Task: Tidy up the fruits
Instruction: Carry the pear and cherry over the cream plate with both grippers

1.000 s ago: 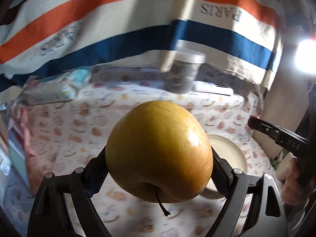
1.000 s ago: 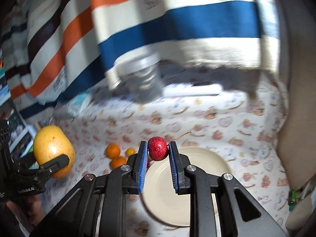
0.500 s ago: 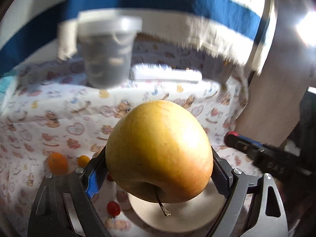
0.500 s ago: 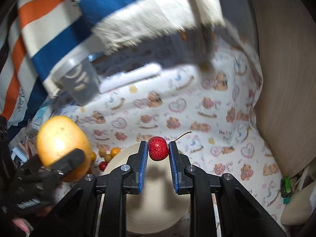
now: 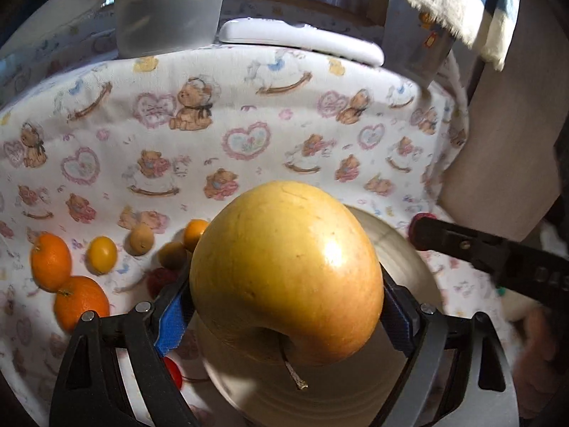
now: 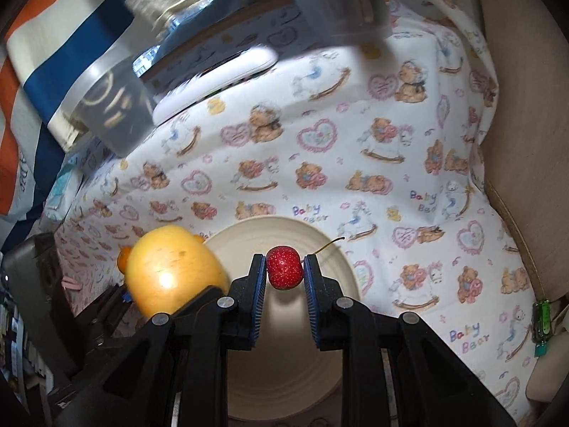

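My left gripper is shut on a big yellow pear-like fruit, stem toward the camera, held just above the cream plate. In the right wrist view the same yellow fruit hangs over the plate's left rim. My right gripper is shut on a small red cherry with a thin stem, held above the plate's far half. On the cloth left of the plate lie two oranges, a yellow tomato-like fruit, several small brownish-yellow fruits and red cherries.
A bear-print cloth covers the table. At the back stand a clear plastic tub and a white remote-like bar. A striped fabric hangs behind. A beige wall or chair side closes the right.
Both grippers have sunk toward the plate with their fruits still gripped. The left one swung right, so the plate and loose fruits now lie under it.
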